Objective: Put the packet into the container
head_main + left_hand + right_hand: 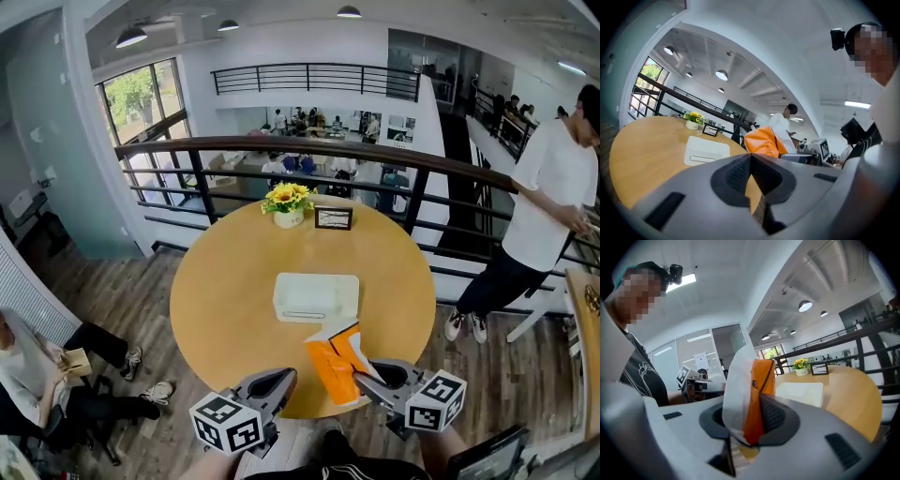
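- The right gripper (751,427) is pinching the packet (752,394) by its lower end. Its jaws are partly closed on it, so the orange-and-white packet is standing upright, clear of the table (211,281).
- The left gripper (751,174) is showing jaws pressed together on nothing, likely waiting as a spare.
- The packet is hovering at five o'clock of the white container (316,296), near but apart, seemingly poised for carrying over.
- The container is sitting mid-table, with the flowers (288,199) at its twelve o'clock.
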Available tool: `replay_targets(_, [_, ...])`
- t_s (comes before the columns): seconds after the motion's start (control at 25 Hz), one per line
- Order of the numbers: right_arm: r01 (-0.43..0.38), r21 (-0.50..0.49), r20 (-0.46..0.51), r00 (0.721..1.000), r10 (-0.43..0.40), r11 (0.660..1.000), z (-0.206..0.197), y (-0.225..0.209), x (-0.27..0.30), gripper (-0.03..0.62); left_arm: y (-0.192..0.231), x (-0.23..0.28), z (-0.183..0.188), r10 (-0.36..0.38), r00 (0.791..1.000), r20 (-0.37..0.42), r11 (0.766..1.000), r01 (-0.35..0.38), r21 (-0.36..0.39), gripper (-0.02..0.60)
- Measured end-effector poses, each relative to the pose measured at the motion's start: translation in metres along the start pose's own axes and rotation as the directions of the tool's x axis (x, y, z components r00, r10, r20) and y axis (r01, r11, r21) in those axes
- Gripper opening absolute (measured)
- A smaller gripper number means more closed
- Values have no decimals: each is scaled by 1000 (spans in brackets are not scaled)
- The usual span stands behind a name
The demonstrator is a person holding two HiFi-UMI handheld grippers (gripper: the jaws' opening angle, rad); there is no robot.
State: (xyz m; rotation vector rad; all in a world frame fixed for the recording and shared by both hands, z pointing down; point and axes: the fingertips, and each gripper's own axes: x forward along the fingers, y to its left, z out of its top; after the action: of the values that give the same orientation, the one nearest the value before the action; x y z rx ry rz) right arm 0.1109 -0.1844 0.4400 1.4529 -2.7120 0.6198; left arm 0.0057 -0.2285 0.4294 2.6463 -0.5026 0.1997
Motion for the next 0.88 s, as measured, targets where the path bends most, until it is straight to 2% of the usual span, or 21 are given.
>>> replay_targets(0.2, [-33,-63,-67,997,29,997,8,-24,21,112,15,24,9,3,1000,-3,1000,-3,-17,5])
replay_targets(0.44, [-73,-167,-153,987,48,983,23,-52,53,112,41,27,12,49,999,-3,998,-49,-42,5])
replay_targets(0.72, [-169,-351,-292,954,63,921,53,-84,100,112,68,28,28,118,993,22,990,-116,-86,5])
replay_targets(0.88, [-234,-395,-372,925,78,888,58,-104,130,112,79,31,35,140,990,33,986,-137,-97,5])
